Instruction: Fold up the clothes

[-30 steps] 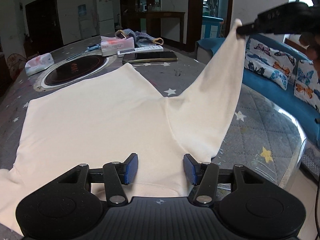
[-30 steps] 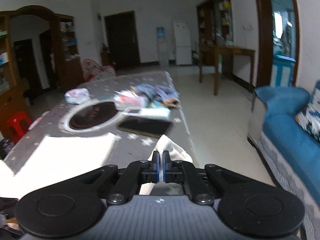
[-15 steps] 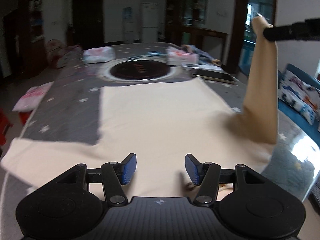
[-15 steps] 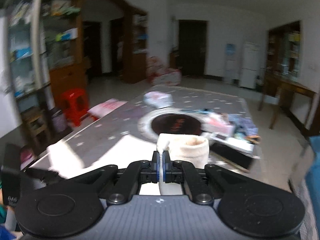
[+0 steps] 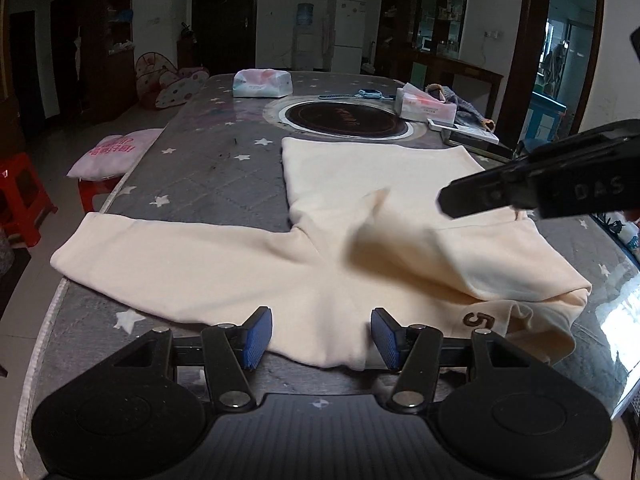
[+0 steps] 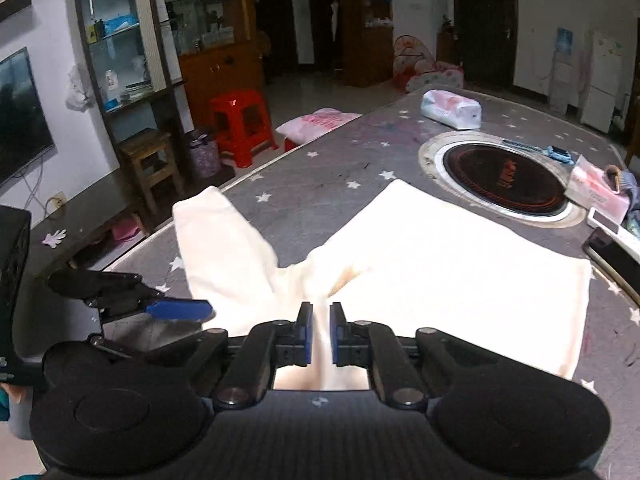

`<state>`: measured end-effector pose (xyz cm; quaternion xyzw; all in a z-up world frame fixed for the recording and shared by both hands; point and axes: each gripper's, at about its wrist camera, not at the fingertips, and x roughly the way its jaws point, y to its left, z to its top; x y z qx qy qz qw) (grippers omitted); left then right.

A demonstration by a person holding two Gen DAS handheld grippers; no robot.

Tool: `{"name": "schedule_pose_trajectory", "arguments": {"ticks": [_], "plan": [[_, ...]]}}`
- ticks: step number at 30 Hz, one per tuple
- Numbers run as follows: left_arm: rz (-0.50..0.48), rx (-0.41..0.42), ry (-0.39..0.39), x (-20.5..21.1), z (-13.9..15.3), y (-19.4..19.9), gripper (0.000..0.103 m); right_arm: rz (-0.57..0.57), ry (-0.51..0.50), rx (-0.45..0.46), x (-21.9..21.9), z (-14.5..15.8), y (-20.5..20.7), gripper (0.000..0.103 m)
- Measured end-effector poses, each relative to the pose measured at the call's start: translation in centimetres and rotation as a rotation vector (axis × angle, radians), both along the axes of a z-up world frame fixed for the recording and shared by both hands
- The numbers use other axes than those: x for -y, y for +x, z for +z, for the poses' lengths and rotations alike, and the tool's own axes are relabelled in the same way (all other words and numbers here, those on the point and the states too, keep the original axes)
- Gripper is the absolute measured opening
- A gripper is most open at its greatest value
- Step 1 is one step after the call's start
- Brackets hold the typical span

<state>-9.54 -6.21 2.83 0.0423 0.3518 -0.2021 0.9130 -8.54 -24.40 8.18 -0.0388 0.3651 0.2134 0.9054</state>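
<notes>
While the cream long-sleeved sweatshirt point(image 5: 360, 216) lies spread across the grey star-patterned table point(image 5: 208, 160), its right sleeve point(image 5: 460, 256) is folded over onto the body, and its left sleeve point(image 5: 168, 256) stretches flat toward the table's left edge. The left tool point(image 5: 321, 336) hovers low over the garment's near edge with its blue-padded fingers point(image 5: 256, 334) spread wide apart, holding nothing; in the right wrist view it shows from the side at the lower left point(image 6: 180, 310). The right tool point(image 6: 319, 334) has its blue pads slightly parted with a ridge of cream cloth running up between them; whether the pads actually press that cloth cannot be told. In the left wrist view this right tool point(image 5: 452, 200) reaches in from the right above the folded sleeve. A brown numeral "5" point(image 5: 478, 320) shows on the fabric near the lower right. Beyond the sweatshirt sits a round black inset cooktop point(image 5: 344, 120), with a white tissue pack point(image 5: 262, 82) behind it and a second pink-and-white tissue pack point(image 5: 426, 106) to its right. A red plastic stool point(image 6: 240, 120) stands on the floor beside the table.
</notes>
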Motion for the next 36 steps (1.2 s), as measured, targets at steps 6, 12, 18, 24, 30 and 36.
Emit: {"name": "schedule_pose_trajectory", "arguments": {"ticks": [6,12,18,24,30,36], "plan": [[-0.011,0.025,-0.006,0.3,0.7,0.5,0.058,-0.055,-0.078,0.001,4.4,0.5,-1.4,0.009],[-0.05,0.021,0.012,2.3,0.3,1.6,0.038,-0.147,-0.138,-0.091,9.5,-2.1,-3.6,0.012],[-0.072,0.039,0.043,3.0,-0.2,1.7,0.029,-0.165,-0.111,-0.106,11.2,-3.3,-4.8,0.015],[-0.091,0.054,0.063,3.1,-0.3,1.3,0.005,-0.151,-0.118,-0.114,11.0,-3.9,-4.9,0.02],[-0.066,0.067,0.056,1.9,0.8,0.3,0.004,-0.144,-0.13,-0.119,11.1,-4.0,-5.1,0.021],[-0.074,0.049,0.039,1.5,1.8,0.7,0.006,-0.157,-0.124,-0.072,11.3,-2.6,-4.5,0.021]]}}
